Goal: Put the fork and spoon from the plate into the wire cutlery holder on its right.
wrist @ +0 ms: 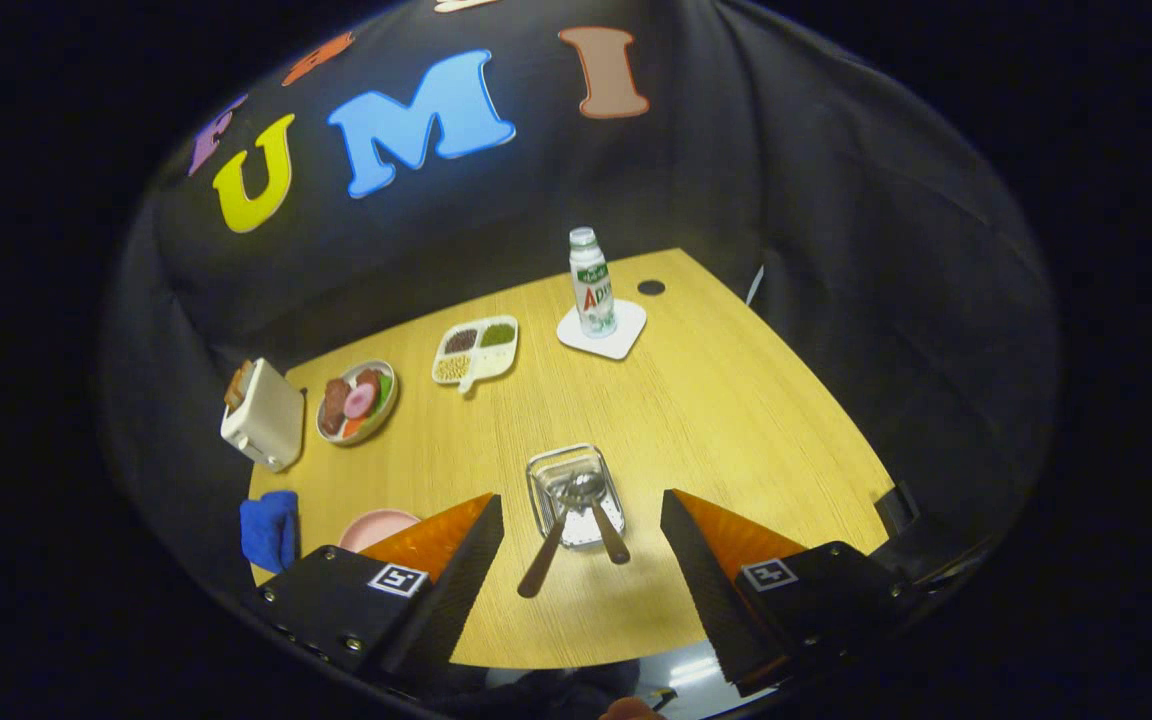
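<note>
Fork (pixel 544 562) and spoon (pixel 600 520) both sit in wire holder (pixel 573 497) on tabletop (pixel 736 420), handles sticking out toward me. My gripper (pixel 582 555) hangs wide open, empty, fingers either side of holder. Pink plate (pixel 376 527) by left finger.

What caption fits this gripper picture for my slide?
Open gripper above the wire cutlery holder, with fork and spoon inside it.
</note>
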### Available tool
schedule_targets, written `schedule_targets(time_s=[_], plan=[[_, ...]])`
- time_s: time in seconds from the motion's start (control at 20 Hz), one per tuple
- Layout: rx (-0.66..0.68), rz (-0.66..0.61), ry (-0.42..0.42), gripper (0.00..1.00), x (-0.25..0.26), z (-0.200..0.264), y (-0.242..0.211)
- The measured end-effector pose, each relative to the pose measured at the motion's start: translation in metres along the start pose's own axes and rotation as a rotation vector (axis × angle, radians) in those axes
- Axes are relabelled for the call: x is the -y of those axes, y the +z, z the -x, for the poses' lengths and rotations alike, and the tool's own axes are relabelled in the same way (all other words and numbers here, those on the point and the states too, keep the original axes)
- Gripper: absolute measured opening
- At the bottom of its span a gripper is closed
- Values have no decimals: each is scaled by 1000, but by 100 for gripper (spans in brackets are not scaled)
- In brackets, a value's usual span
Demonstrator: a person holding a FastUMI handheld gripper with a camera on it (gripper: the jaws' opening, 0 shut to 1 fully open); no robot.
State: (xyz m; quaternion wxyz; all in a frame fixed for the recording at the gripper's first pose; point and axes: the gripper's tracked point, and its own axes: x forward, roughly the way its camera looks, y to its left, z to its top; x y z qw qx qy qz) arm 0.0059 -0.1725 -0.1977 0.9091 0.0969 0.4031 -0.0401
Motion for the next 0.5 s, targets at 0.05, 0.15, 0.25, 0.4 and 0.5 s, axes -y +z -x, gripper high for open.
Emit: schedule_targets(time_s=[0.05,0.15,0.25,0.4,0.5], plan=[[59,-11,12,98,-4,6,16],[160,-16,23,98,-9,20,44],[273,14,21,98,-12,36,73],[424,61,19,98,-24,66,110],[489,68,20,98,-32,81,126]])
